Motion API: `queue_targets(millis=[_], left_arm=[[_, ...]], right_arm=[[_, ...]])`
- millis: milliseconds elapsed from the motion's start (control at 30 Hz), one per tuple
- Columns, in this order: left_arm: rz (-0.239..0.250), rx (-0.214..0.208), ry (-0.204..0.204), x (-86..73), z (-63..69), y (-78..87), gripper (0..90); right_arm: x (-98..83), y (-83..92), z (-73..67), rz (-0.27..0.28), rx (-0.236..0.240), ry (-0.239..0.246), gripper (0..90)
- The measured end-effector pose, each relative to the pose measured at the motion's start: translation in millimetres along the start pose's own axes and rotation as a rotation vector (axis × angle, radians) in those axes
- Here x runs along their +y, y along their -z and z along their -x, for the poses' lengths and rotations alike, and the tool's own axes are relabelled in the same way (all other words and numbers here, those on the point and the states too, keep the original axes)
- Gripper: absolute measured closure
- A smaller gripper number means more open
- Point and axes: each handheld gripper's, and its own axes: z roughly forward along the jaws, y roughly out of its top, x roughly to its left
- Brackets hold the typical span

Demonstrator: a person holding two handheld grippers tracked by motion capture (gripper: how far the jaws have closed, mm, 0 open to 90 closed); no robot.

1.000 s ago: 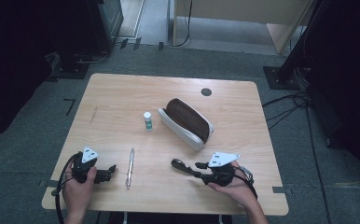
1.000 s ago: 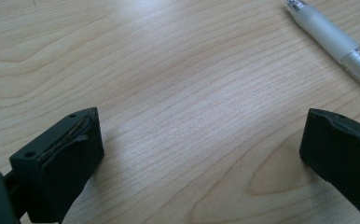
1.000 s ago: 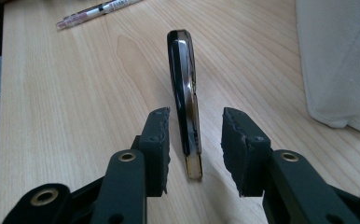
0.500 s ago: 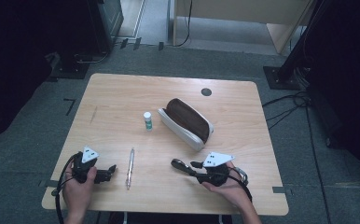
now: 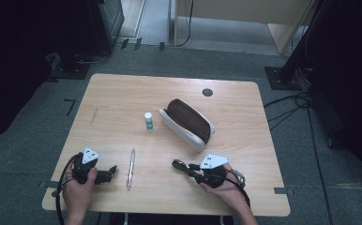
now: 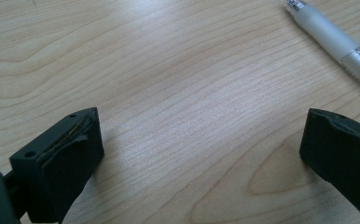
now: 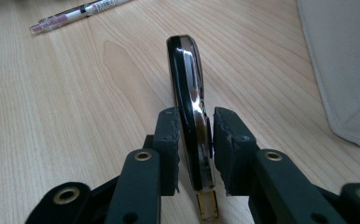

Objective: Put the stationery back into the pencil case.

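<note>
A glossy black USB stick (image 7: 190,116) is clamped edgewise by the right gripper (image 7: 194,140), fingers just closing; its plug is cut off below. The left gripper (image 6: 201,154) fingers are held apart above the tabletop (image 6: 169,70).

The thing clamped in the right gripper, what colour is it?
Glossy black flash drive with a gold plug; right gripper view shows it best.

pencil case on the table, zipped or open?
Open. The pencil case lies with its white shell spread, and the dark brown inside faces up in the high view. Whether anything lies inside, cannot tell.
</note>
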Motion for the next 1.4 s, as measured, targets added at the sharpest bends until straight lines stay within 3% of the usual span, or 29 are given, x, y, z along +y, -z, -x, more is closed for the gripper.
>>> queue_targets(millis=[300, 567, 667, 1067, 1400], left_arm=[[0.0, 0.0, 0.0, 0.0, 0.0, 0.0, 0.0], [0.0, 0.0, 0.0, 0.0, 0.0, 0.0, 0.0], [0.0, 0.0, 0.0, 0.0, 0.0, 0.0, 0.0], [0.0, 0.0, 0.0, 0.0, 0.0, 0.0, 0.0], [0.0, 0.0, 0.0, 0.0, 0.0, 0.0, 0.0]], right_arm=[[-1.8, -1.2, -1.1, 0.009, 0.005, -0.025, 78.0], [0.3, 1.8, -1.6, 0.023, -0.011, -0.019, 78.5], [2.9, 5.0, -1.8, 0.027, -0.017, -0.039, 78.5], [21.0, 20.2, -2.2, 0.053, -0.032, -0.028, 78.6], [39.1, 35.7, 1.4, 0.082, -0.054, -0.046, 78.6]])
